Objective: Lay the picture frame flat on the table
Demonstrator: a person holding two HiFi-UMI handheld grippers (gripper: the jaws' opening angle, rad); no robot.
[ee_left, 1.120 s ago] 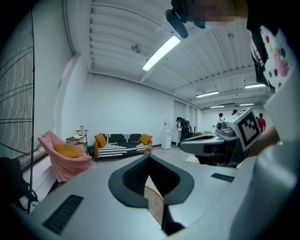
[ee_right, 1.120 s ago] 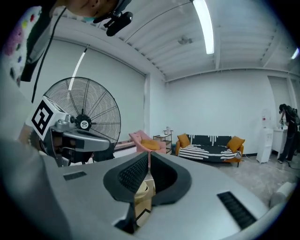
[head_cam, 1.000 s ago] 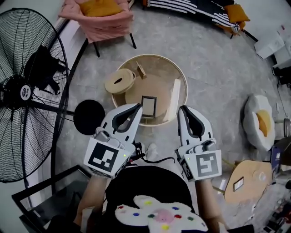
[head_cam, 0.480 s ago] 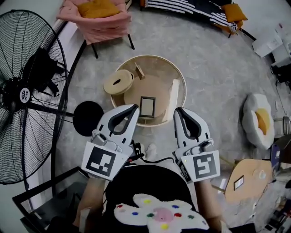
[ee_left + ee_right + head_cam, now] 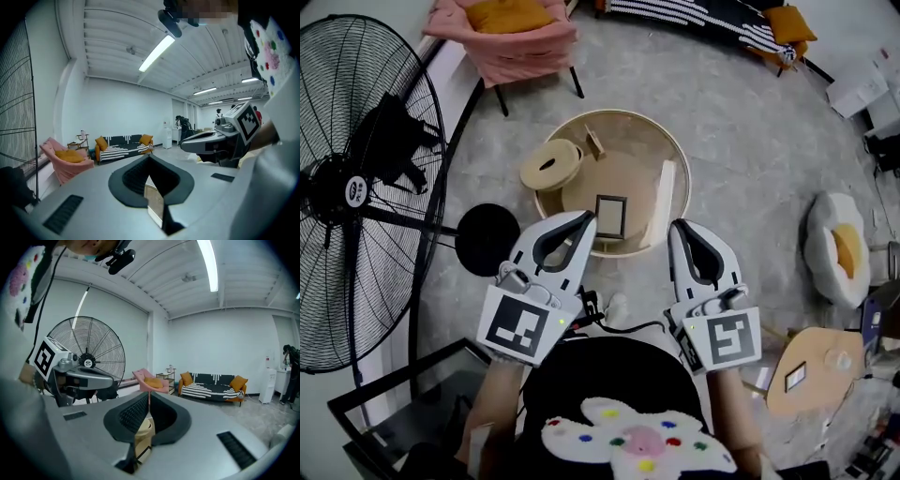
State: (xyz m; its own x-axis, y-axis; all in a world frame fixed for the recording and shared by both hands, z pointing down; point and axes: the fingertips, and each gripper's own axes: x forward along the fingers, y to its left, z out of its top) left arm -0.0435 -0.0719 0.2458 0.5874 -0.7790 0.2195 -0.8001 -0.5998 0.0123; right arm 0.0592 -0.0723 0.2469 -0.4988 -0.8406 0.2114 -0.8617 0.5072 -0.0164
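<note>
A small dark-rimmed picture frame (image 5: 610,216) stands upright near the front of the round wooden table (image 5: 630,155). My left gripper (image 5: 588,217) hovers just left of the frame, at the table's near edge, with its jaws shut on nothing (image 5: 149,157). My right gripper (image 5: 677,225) hangs to the frame's right, past the white board; its jaws are closing the last bit with nothing between them (image 5: 149,395). Neither gripper touches the frame.
On the table lie a round wooden disc (image 5: 551,165), a small wooden block (image 5: 594,142) and a long white board (image 5: 661,202). A big floor fan (image 5: 356,187) with a black base (image 5: 486,239) stands left. A pink chair (image 5: 511,37) is behind, an egg-shaped cushion (image 5: 839,248) right.
Both grippers stay side by side at the table's near edge; they and the view have only shifted slightly. The frame has not moved.
</note>
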